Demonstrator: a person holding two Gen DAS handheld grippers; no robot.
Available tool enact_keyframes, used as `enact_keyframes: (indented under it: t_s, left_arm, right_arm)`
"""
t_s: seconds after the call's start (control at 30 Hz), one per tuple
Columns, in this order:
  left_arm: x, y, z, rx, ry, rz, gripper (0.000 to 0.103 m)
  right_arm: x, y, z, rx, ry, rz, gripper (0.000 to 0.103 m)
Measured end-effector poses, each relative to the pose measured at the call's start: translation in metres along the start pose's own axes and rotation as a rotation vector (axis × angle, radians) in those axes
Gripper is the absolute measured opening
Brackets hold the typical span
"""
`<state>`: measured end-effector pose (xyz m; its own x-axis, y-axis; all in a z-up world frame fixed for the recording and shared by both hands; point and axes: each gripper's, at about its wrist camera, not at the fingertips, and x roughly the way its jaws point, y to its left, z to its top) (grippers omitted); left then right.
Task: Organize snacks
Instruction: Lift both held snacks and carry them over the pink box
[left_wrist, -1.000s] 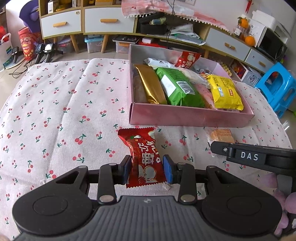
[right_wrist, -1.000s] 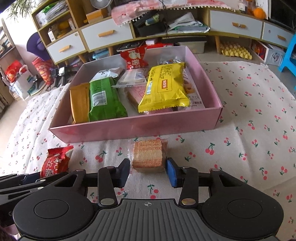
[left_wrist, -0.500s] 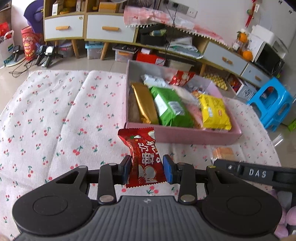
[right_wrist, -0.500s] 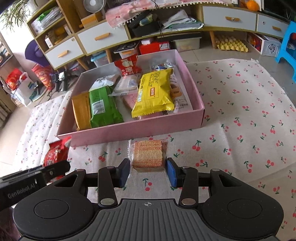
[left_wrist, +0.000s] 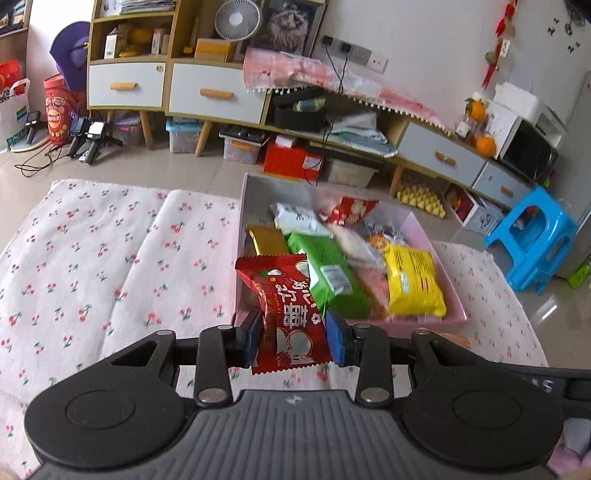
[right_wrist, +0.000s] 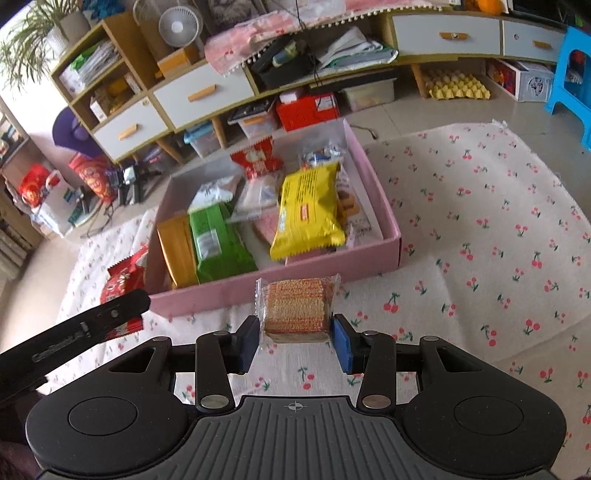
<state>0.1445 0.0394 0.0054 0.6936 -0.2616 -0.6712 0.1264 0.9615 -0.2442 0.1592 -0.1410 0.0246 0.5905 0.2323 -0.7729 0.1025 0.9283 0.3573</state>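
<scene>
Two hand-held claws, each gripping a snack, hang above a cherry-print cloth (right_wrist: 480, 221). The left claw (left_wrist: 293, 338) is clamped on a red packet (left_wrist: 290, 314), which stands up from its blue pads. A second ago that packet lay flat on the cloth just short of the pink box (left_wrist: 417, 321); now it is lifted, and its top edge overlaps the box's near-left corner in the left view. The right claw (right_wrist: 295, 341) pinches a clear-wrapped wafer block (right_wrist: 297, 308) between its pads. That wafer also sat on the cloth a second ago; now it is raised, its top level with the near wall of the box (right_wrist: 221, 295) ahead of it. Both cameras now look further up the room, showing more of the shelves and drawers behind. Inside the box, ahead of both claws, a gold packet (right_wrist: 177, 251), green packet (right_wrist: 218, 243) and yellow packet (right_wrist: 308, 210) lie where they were. The left claw's arm crosses the lower left of the right view.
</scene>
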Motion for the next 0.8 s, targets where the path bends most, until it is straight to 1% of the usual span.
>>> enact_keyframes:
  t_s: [0.17, 0.27, 0.33, 0.47, 0.6, 0.73, 0.8]
  left_arm:
    - [0.013, 0.001, 0.007, -0.04, -0.039, -0.018, 0.034]
    - [0.02, -0.002, 0.009, -0.05, -0.042, -0.022, 0.034]
    - [0.025, -0.001, 0.012, -0.06, -0.049, -0.039, 0.034]
    - [0.036, -0.001, 0.019, -0.046, -0.084, -0.055, 0.034]
    - [0.045, -0.001, 0.022, -0.014, -0.104, -0.06, 0.034]
    - [0.053, 0.002, 0.028, -0.029, -0.11, -0.078, 0.034]
    - [0.056, 0.002, 0.031, -0.038, -0.11, -0.097, 0.034]
  right_arm:
    - [-0.007, -0.005, 0.013, 0.04, -0.052, 0.023, 0.041]
    - [-0.007, -0.01, 0.02, 0.064, -0.076, 0.03, 0.041]
    - [-0.005, -0.012, 0.027, 0.082, -0.091, 0.039, 0.041]
    - [-0.001, -0.015, 0.04, 0.101, -0.128, 0.06, 0.041]
    - [0.008, -0.016, 0.056, 0.08, -0.159, 0.075, 0.041]
    - [0.023, -0.015, 0.072, 0.084, -0.174, 0.095, 0.041]
    - [0.032, -0.014, 0.08, 0.083, -0.18, 0.089, 0.041]
